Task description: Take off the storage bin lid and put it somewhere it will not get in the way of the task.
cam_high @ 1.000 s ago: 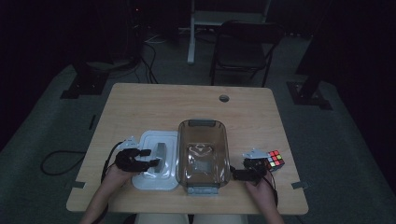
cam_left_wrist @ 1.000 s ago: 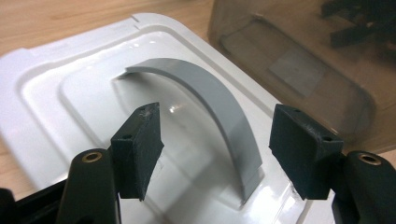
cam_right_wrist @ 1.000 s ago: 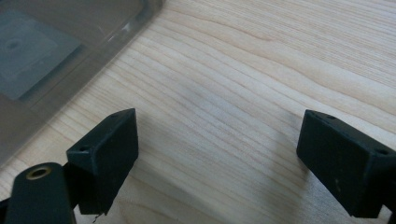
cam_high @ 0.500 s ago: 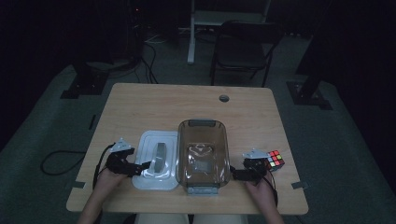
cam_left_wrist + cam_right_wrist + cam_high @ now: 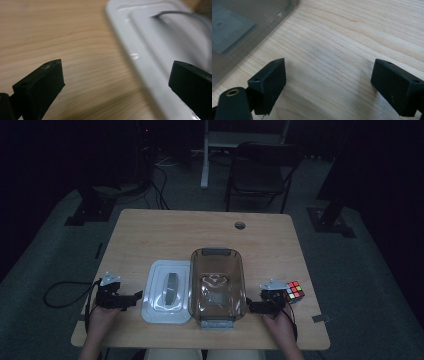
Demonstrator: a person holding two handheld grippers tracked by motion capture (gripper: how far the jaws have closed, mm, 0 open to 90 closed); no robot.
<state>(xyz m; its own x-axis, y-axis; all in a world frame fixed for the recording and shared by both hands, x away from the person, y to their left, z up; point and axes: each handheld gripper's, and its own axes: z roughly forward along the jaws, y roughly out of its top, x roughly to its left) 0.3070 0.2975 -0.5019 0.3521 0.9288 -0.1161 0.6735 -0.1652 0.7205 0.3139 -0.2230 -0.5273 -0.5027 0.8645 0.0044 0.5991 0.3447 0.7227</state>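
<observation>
The white lid (image 5: 167, 291) lies flat near the table's (image 5: 150, 235) front edge, touching the left wall of the clear box (image 5: 217, 287), a sign the box has been opened for filling. The left gripper (image 5: 131, 299), jaws just opened wide and empty, sits just left of the glossy, round-cornered lid with its raised handle. The right gripper (image 5: 254, 306), wide and empty too, rests by the box's right wall, the colourful cube (image 5: 294, 291) just beyond it over matte, pale wood grain.

Dim room – grey carpet (image 5: 60, 255), folding chair (image 5: 260, 175) behind wooden table (image 5: 200, 235).
</observation>
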